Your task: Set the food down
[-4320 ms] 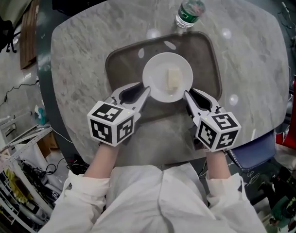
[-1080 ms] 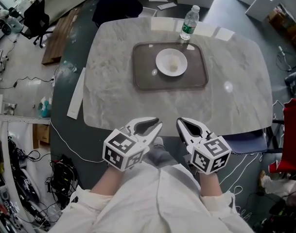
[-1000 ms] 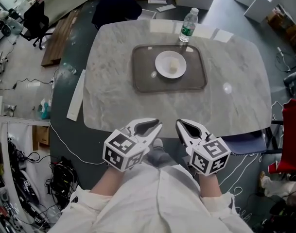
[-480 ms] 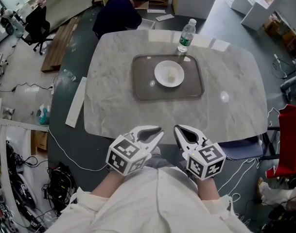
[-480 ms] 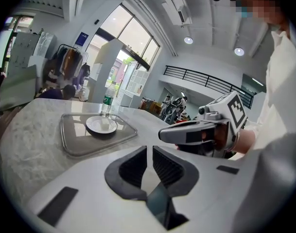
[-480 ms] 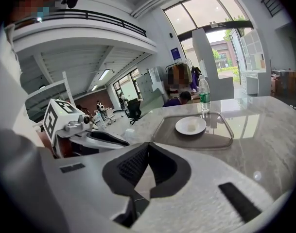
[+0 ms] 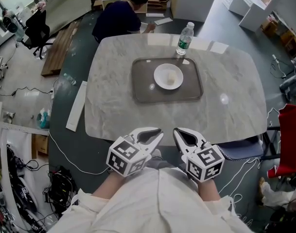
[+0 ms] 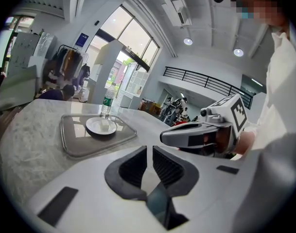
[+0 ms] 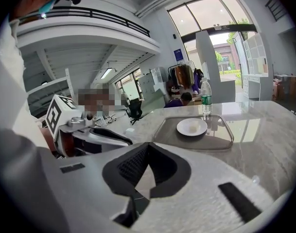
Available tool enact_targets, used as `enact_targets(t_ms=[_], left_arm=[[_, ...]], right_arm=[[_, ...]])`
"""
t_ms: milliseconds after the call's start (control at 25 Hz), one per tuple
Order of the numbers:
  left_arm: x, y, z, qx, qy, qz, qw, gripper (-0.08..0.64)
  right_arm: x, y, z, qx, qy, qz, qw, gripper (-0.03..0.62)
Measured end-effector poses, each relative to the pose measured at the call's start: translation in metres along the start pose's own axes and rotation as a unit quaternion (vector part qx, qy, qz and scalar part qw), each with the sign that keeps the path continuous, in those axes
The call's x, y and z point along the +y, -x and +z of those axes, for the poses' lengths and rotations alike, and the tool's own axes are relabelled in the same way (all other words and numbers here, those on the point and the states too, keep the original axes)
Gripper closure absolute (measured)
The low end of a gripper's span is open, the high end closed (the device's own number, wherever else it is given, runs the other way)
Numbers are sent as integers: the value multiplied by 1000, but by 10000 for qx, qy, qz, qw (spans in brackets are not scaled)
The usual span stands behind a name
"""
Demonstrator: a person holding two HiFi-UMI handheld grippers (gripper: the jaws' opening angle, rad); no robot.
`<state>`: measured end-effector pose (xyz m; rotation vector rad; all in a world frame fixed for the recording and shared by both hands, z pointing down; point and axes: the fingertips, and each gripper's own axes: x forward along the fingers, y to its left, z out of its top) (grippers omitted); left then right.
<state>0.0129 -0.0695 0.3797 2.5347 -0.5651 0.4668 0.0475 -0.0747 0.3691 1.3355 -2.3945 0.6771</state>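
Note:
A small pale piece of food lies on a white plate, which rests on a grey tray on the marble table. Both grippers hang close to my body, short of the table's near edge and well away from the tray. My left gripper and right gripper point at the table, each shut with nothing between the jaws. The left gripper view shows its jaws nearly touching, with the plate far ahead. In the right gripper view, the plate lies beyond that gripper.
A water bottle stands just behind the tray. A person sits at the table's far side. A white board and cables lie on the floor at left. Something red stands at right.
Earlier both grippers were at the plate on the tray; since then I have backed away from the table. Over the last second the grippers stayed by my body and the plate has not moved.

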Motion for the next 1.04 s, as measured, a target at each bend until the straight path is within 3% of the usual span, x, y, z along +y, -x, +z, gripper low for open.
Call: enact_targets(t_ms=[1040], left_arm=[[-3, -11, 5, 49, -21, -127, 9999, 514]], right_arm=[[0, 1, 2, 8, 228, 156, 9996, 591]])
